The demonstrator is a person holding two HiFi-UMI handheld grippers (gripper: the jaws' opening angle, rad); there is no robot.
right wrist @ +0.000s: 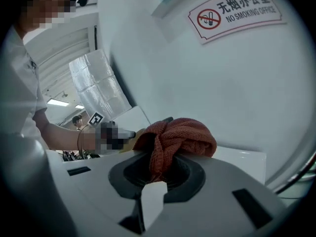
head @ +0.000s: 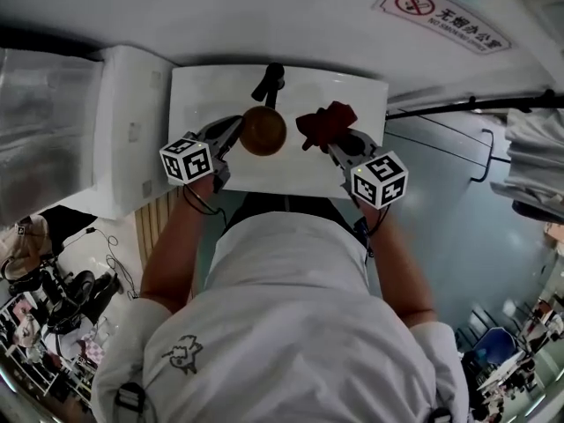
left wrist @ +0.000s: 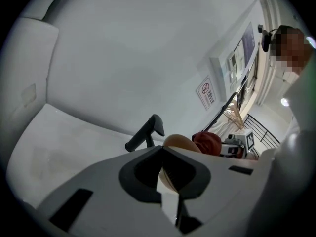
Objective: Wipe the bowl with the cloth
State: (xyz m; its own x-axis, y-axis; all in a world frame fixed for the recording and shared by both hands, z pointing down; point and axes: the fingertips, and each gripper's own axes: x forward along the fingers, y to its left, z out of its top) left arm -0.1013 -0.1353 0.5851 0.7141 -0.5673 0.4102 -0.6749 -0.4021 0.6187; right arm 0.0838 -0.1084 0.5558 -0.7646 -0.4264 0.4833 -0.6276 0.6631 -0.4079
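Observation:
A tan wooden bowl (head: pixel 263 130) hangs tilted over the white sink top (head: pixel 203 95), and my left gripper (head: pixel 234 133) is shut on its rim. In the left gripper view the bowl (left wrist: pixel 178 142) rises just past the closed jaws of the left gripper (left wrist: pixel 166 175). To its right, my right gripper (head: pixel 332 141) is shut on a crumpled dark red cloth (head: pixel 325 120). The cloth (right wrist: pixel 178 136) bulges out of the right gripper (right wrist: pixel 155 174); it sits close beside the bowl, whose edge (right wrist: pixel 139 132) shows behind it. I cannot tell whether they touch.
A black tap (head: pixel 269 84) stands at the back of the sink top, just behind the bowl. A white wall with a no-smoking sign (head: pixel 445 13) lies beyond. A white unit (head: pixel 132 122) adjoins the sink's left side, and a black rail (head: pixel 476 104) runs at the right.

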